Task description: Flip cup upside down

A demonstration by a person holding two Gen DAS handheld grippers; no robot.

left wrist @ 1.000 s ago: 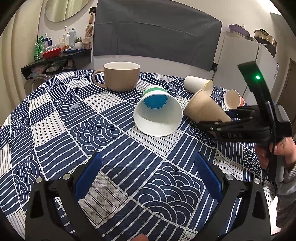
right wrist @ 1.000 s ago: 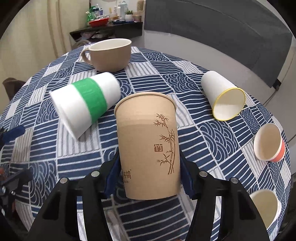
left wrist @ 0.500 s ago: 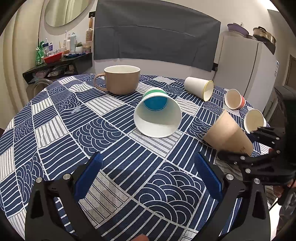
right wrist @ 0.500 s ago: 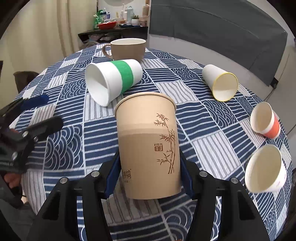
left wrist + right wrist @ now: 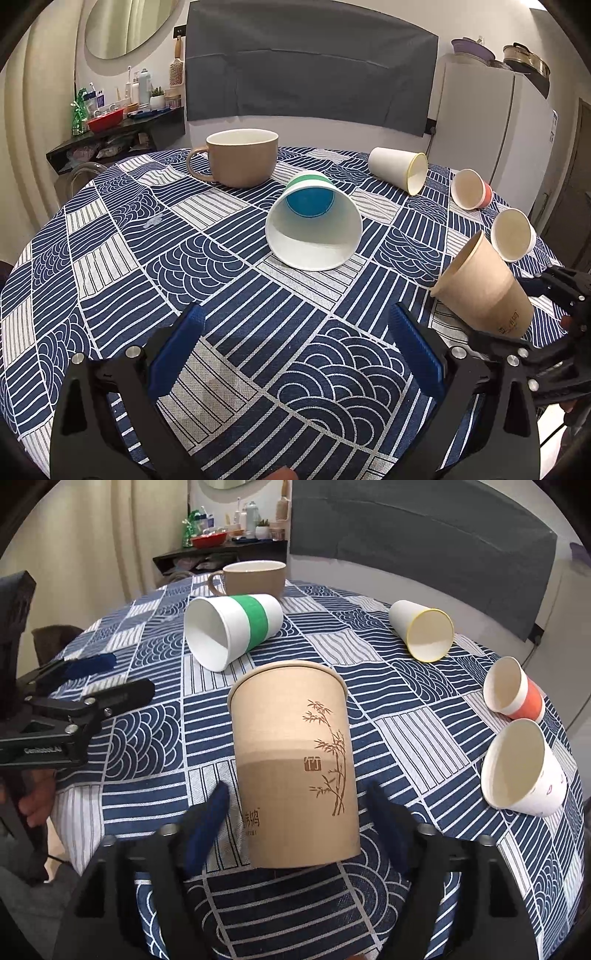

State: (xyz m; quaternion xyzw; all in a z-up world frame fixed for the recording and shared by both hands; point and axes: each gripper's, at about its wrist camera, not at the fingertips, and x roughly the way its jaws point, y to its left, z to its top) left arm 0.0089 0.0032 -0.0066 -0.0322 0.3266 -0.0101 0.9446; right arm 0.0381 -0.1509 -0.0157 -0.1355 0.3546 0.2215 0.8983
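A brown paper cup (image 5: 295, 764) with a bamboo print stands mouth-down on the patterned tablecloth (image 5: 406, 731), tilted, between the fingers of my right gripper (image 5: 297, 821). The jaws stand open with a gap on each side of the cup. In the left wrist view the same cup (image 5: 484, 291) leans at the right, its rim on the cloth, with the right gripper (image 5: 543, 317) behind it. My left gripper (image 5: 295, 354) is open and empty above the near part of the table.
A white cup with a green band (image 5: 314, 221) lies on its side mid-table. A tan mug (image 5: 236, 157) stands upright at the back. A yellow-rimmed cup (image 5: 400, 168), an orange-banded cup (image 5: 469, 190) and a white cup (image 5: 513, 234) lie at the right.
The right gripper carried the brown cup toward the table's near right, set its rim on the cloth, and opened its jaws. The left gripper stayed open and nearly still.
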